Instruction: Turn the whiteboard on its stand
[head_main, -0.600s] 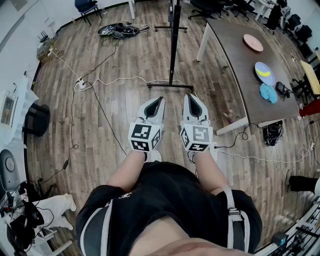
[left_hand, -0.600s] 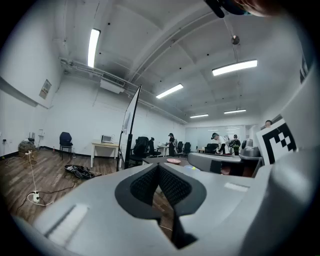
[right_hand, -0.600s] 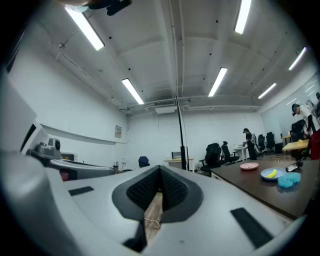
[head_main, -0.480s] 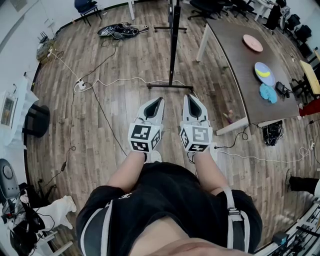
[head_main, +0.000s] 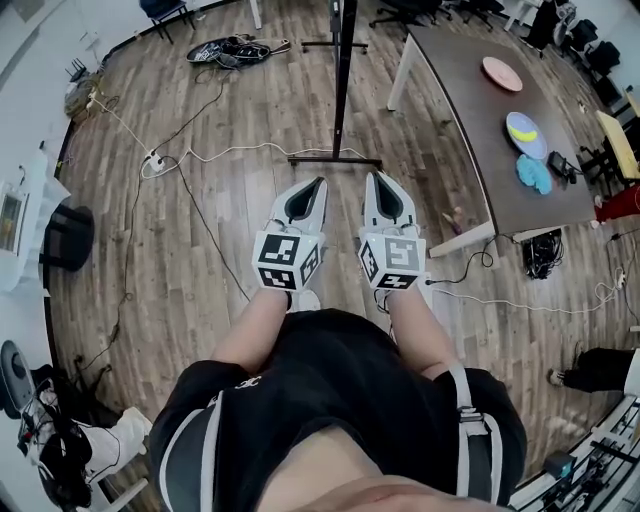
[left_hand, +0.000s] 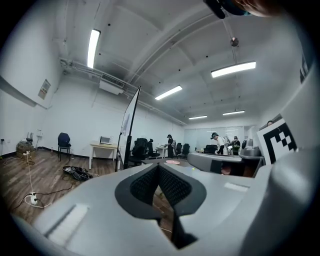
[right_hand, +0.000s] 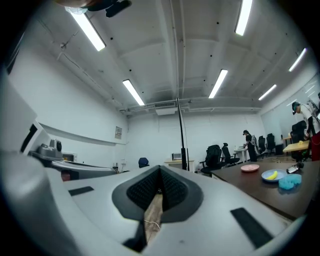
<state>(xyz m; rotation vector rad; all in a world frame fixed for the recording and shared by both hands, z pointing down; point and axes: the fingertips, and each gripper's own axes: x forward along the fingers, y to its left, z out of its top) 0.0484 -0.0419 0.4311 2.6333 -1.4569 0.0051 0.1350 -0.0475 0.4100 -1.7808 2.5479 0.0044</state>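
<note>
Wood-plank flooring (head_main: 220, 230), strewn with cables, fills the head view. Since a moment ago the whole scene has been shifted slightly up the picture. The whiteboard (head_main: 343, 60), seen edge-on on its stand, is found just ahead of both grippers and untouched, so the turning is judged not yet begun. The left gripper (head_main: 316, 186) and right gripper (head_main: 380, 182) are held side by side, each clenched on nothing. On the dark table (head_main: 460, 110) at right, a pink plate (head_main: 502, 73) is seen bare, and a blue plate (head_main: 538, 148) carries something yellow.
</note>
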